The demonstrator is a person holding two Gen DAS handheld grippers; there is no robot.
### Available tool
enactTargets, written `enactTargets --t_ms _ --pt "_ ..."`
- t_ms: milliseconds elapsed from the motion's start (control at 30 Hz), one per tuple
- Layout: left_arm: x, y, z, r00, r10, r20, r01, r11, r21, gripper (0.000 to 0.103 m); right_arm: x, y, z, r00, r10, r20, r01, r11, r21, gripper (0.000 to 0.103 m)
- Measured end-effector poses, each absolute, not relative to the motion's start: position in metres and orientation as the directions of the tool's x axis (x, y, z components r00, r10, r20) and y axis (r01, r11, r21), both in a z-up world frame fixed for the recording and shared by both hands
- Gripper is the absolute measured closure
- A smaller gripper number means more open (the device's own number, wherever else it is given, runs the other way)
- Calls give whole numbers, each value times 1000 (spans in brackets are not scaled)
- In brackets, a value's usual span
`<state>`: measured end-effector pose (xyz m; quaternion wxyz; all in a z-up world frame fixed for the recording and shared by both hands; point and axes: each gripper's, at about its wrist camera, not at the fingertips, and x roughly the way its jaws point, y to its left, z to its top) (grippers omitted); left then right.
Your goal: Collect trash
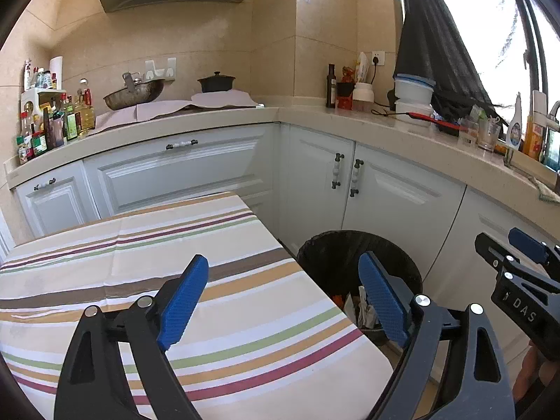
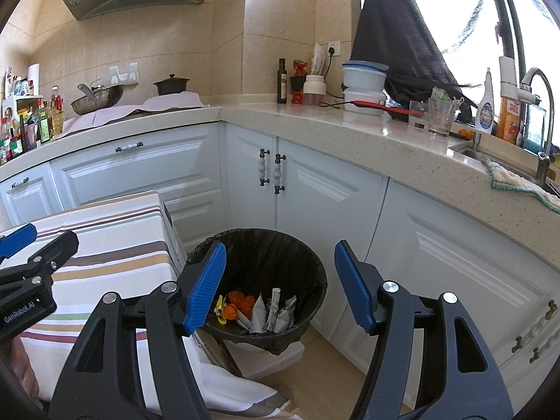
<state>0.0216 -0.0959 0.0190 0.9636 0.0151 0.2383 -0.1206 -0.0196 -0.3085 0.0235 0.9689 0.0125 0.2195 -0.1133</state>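
Left gripper (image 1: pixel 280 301) hides bin (image 1: pixel 325 255) trash; jaws empty.

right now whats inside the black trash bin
Inside the trash bin, on its black liner: crumpled white paper wrappers, orange scraps and a yellow bit. Anything beneath that pile is hidden.

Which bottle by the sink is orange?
The orange bottle standing right beside the faucet; the spray bottle on its left is white with a blue label.
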Motion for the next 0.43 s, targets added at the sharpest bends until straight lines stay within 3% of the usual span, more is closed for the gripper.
enactTargets --t_ms 233,433 --pt "25 -95 19 858 -208 -469 222 975 -26 18 -16 -307 24 880 -201 -431 208 978 -31 40" --pt "34 -76 11 847 -153 -509 164 986 -24 18 -5 -292 24 889 -164 -428 164 986 -38 33"
